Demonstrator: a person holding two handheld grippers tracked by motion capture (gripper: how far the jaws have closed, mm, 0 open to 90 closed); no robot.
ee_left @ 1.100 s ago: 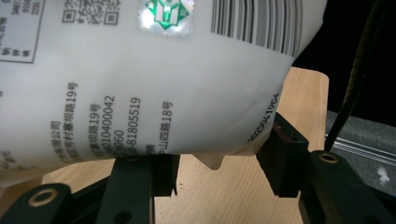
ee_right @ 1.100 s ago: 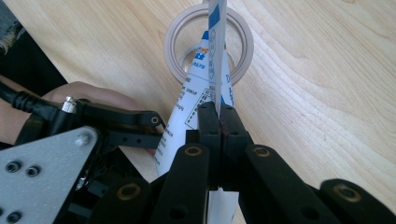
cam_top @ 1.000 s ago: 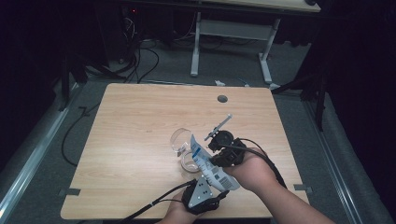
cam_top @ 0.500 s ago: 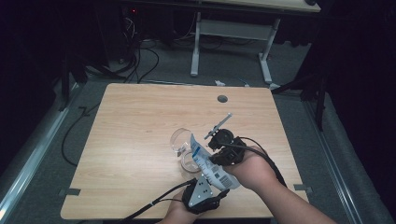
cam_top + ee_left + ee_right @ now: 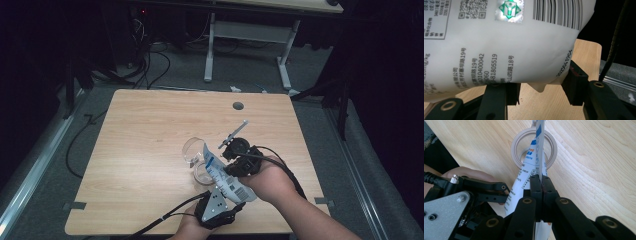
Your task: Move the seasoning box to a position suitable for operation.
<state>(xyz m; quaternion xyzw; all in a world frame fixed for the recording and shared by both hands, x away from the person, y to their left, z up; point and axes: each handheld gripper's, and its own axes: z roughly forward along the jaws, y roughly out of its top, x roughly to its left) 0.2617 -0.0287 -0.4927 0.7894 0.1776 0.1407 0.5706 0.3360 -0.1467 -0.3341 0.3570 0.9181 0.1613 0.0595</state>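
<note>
Near the front edge of the worktop [image 5: 140, 150], towards its right corner, both claws carry a white printed pouch [image 5: 222, 172] tilted over two clear glasses. The left claw [image 5: 541, 87] holds the pouch's lower, fuller end: its jaws stand apart with the bulging body between them, pressing on it at either side, so it is grasping the pouch rather than released. The right claw [image 5: 541, 182] is clenched flat on the thin sealed edge of the pouch, its jaws meeting with the film pinched between them.

The pouch's upper corner points down into the mouth of one glass [image 5: 535, 148], seen from above in the right gripper view as a pale ring on the wood. In the high view a second glass [image 5: 192, 150] stands just beside it, on the side away from the front edge. Whether anything is flowing from the pouch cannot be told.

The step in hand looks like pouring: the pouch is tipped with its corner set over the glass. The next move probably calls for raising the full end with the left claw while the right one keeps the corner steady inside the rim, so the contents run into the glass and not onto the wood. A slow tilt seems wise, since a soft pouch can slump and swing its corner aside.
</note>
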